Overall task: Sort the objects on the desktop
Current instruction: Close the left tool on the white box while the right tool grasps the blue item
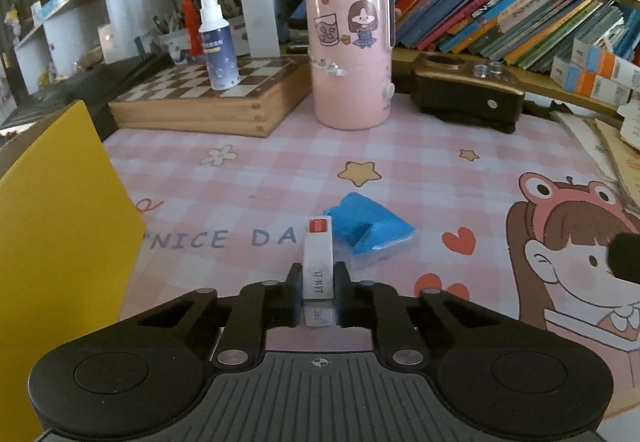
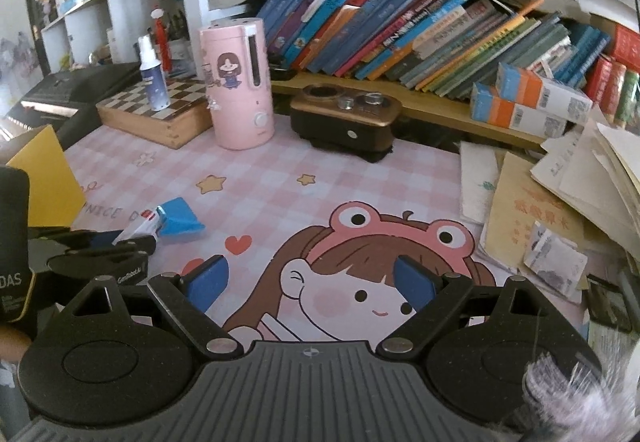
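- Left wrist view: the left claw (image 1: 318,280) pinches a small white staple box (image 1: 319,258) with a red label, its pads pressed on both long sides. Just ahead and right of the claw, a blue packet (image 1: 366,228) lies on the pink-checked counter (image 1: 400,169); a pink humidifier (image 1: 350,49) stands well ahead.
- Right wrist view: the right claw (image 2: 310,282) is spread wide with nothing between its pads, above the cartoon print. The box (image 2: 138,228) and left claw (image 2: 132,244) sit to its left.

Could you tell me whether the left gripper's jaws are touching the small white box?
Touching. The left wrist view shows the left gripper with both jaws pressed against the sides of the small white box.
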